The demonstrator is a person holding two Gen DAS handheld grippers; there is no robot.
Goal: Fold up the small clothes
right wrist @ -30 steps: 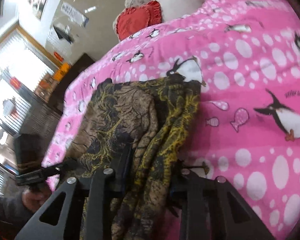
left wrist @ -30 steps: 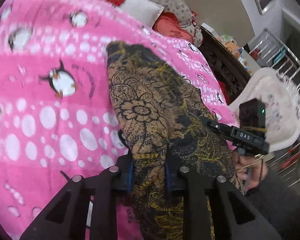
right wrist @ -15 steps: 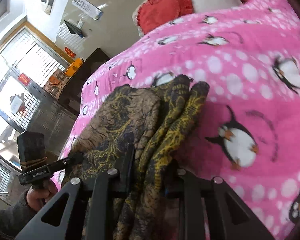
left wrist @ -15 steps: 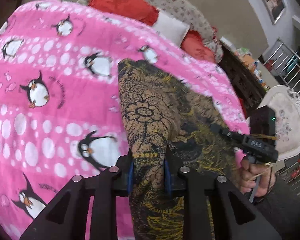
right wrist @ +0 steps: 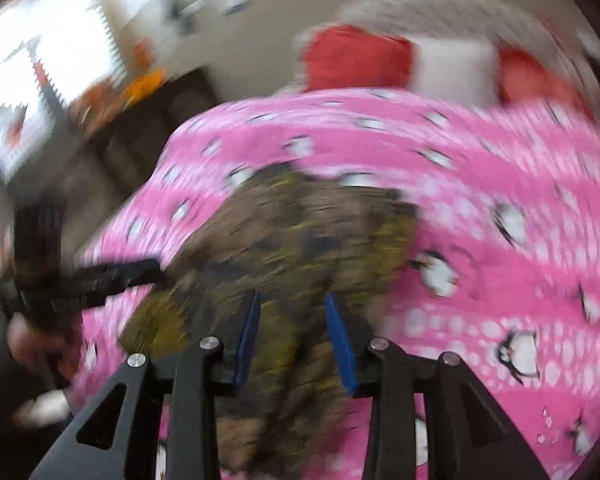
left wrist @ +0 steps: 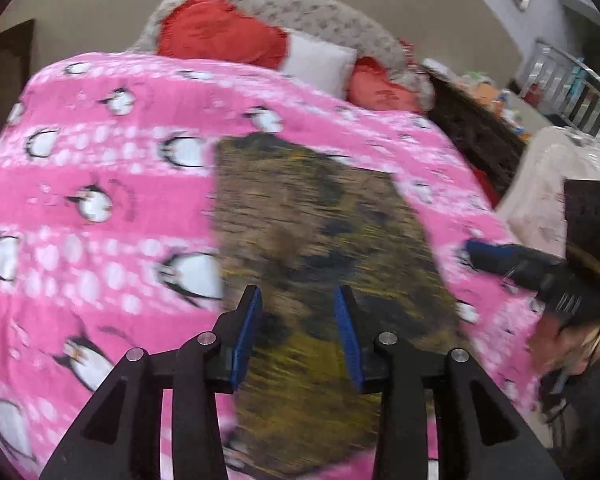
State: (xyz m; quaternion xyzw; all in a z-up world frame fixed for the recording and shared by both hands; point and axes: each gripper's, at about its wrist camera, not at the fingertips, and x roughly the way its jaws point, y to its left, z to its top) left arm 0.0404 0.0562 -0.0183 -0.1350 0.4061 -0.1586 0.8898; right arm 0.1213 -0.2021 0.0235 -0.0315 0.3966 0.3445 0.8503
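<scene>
**Both grippers let go of the folded garment on the penguin blanket**

At the far left of the left wrist view lies the pink penguin blanket (left wrist: 100, 208), spread over the bed. Toward the middle, the brown and yellow patterned garment (left wrist: 312, 220) lies flat on it as a folded, roughly rectangular shape, its far edge toward the red pillows (left wrist: 220, 32) and the white pillow (left wrist: 320, 62). The left gripper (left wrist: 298, 300) points down at the garment's near end; its blue pads (left wrist: 246, 336) stand spread, with the cloth seen below the gap and not pinched. Its jaws have just been opening. A second ago those pads were pressed on a bunched fold of the garment; now the fold is out of them and the cloth lies wider and flatter. Further right, the right gripper (left wrist: 500, 258) reaches in from the edge, held by a hand (left wrist: 560, 344), its tip over the blanket just beside the garment's right edge.

In the right wrist view, the left gripper (right wrist: 140, 270) comes in from the left at the garment's (right wrist: 308, 240) side. The right gripper's pads (right wrist: 340, 344) are apart, nothing clamped between them, where earlier they held gathered cloth; these jaws too have just been opening. The picture is heavily blurred.
</scene>
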